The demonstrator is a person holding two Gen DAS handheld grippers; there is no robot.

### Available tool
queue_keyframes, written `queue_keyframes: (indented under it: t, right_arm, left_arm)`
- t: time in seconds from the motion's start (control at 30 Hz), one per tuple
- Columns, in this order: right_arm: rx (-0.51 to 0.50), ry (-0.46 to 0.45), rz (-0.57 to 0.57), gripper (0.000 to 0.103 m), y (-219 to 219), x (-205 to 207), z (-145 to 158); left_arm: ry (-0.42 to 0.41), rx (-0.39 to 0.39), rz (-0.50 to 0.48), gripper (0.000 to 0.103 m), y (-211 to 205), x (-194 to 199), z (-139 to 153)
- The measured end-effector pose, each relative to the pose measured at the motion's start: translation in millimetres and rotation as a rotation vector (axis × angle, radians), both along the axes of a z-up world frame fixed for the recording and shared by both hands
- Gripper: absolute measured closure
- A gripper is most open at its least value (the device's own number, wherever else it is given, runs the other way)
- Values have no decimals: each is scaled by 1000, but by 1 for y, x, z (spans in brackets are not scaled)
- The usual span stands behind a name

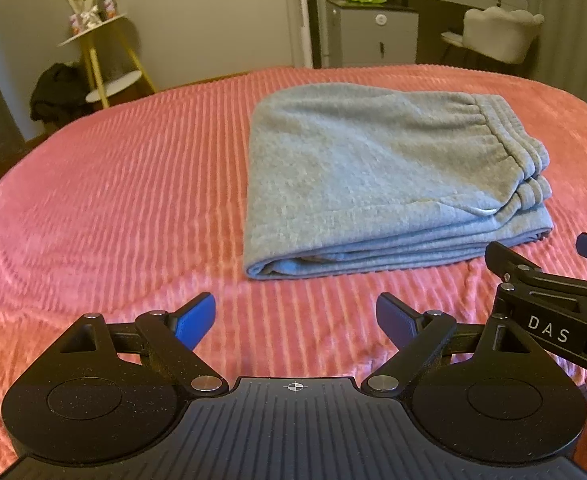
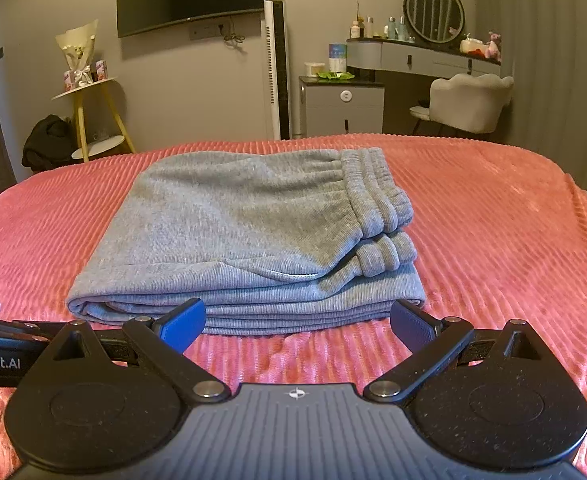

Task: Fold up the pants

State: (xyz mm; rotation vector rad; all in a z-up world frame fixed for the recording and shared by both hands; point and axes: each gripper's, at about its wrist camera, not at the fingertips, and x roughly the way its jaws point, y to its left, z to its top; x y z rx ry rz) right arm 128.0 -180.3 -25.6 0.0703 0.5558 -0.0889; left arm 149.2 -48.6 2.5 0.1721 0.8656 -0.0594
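Observation:
Grey pants [image 1: 377,176] lie folded into a flat stack on the pink ribbed bedspread [image 1: 113,208], waistband to the right. They also show in the right wrist view [image 2: 249,236], straight ahead. My left gripper [image 1: 295,322] is open and empty, above the bedspread, short of the stack's near left corner. My right gripper [image 2: 297,324] is open and empty, just in front of the stack's near edge, not touching it. The right gripper also shows at the right edge of the left wrist view [image 1: 549,264].
The bed's far edge curves behind the pants. Beyond it stand a yellow-legged side table [image 2: 93,108], a white tower fan [image 2: 276,68], a grey cabinet [image 2: 341,108], a vanity desk with a round mirror [image 2: 433,12] and a white chair [image 2: 469,104].

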Motion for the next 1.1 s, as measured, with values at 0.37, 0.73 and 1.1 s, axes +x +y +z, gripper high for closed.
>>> queue_keyframes:
  t: [0.37,0.73,1.1]
  right_arm:
    - [-1,2,-5,4,2,-1,0]
    - [1,-10,-1,4,1,-2,1]
    - [-4,-16,1,4,1,-4,2]
  left_arm:
    - [-4,3,-5,11,0,-1,3]
    - [-12,13,-14,11,-1,-2,6]
    - [-20,14,-20,11,-1,-4,10]
